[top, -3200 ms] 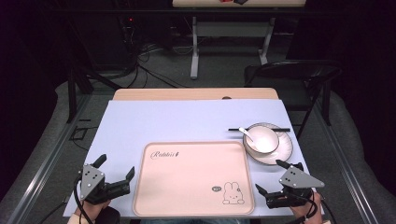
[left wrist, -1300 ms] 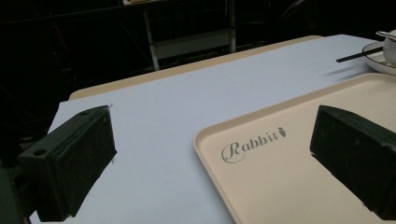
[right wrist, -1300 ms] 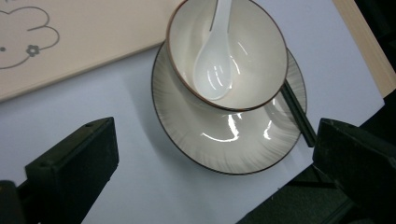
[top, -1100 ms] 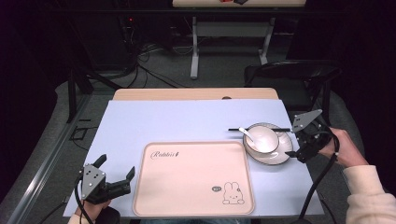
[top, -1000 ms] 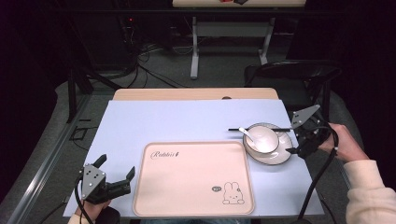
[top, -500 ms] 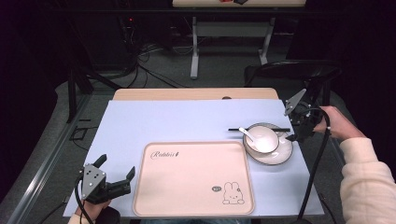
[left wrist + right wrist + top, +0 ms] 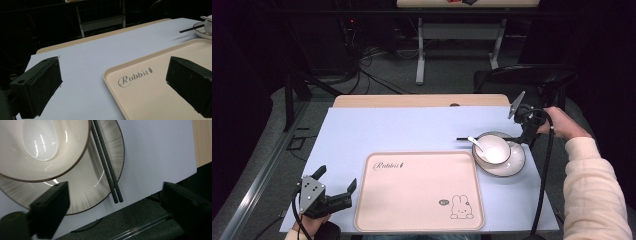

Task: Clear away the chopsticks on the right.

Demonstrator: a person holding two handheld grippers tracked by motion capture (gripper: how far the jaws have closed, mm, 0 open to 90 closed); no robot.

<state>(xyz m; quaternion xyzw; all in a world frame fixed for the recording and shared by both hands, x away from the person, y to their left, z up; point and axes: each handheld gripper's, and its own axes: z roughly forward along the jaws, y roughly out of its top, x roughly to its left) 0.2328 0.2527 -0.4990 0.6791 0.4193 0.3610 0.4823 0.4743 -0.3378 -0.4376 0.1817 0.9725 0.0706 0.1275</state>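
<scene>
- While the right gripper (image 7: pixel 526 131) hovers over the plate's (image 7: pixel 515 162) far right rim, its jaws have just been closing a little yet stand released, straddling the black chopsticks (image 7: pixel 106 165) without touching.
- Chopsticks lie across the plate's far edge, behind the bowl (image 7: pixel 494 148) holding a spoon (image 7: pixel 476 144).
- Left gripper (image 7: pixel 337 192): unclenched, empty, well left of the plate by the tray (image 7: pixel 417 190).

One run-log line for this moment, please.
right gripper: jaws open, closing, over chopsticks on plate | left gripper: open, idle beside tray
</scene>
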